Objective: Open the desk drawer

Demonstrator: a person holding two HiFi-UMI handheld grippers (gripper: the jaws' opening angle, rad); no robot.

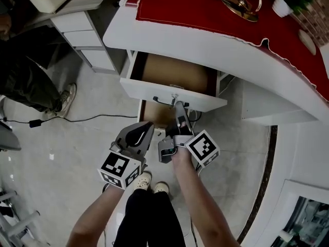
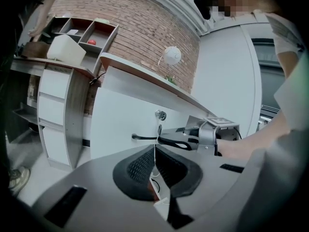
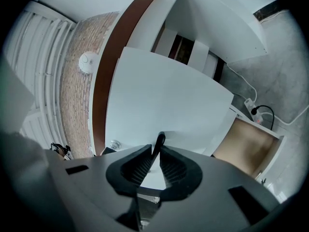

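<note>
Holding the dark handle [image 1: 163,103] clamped in the closed jaws of the right gripper [image 1: 178,108], with the white drawer [image 1: 144,89] behind that handle already drawn partway out from under the tabletop [image 1: 205,45], bare brown floor showing. Pull straight back, square to the handle and level, without twisting or lifting, to avoid slipping off the thin bar. Leave the left gripper [image 1: 148,127], jaws shut together on nothing, just left of and below the handle, clear of the drawer front. Ease off gently near full travel, judging by the gap opening behind the handle.
</note>
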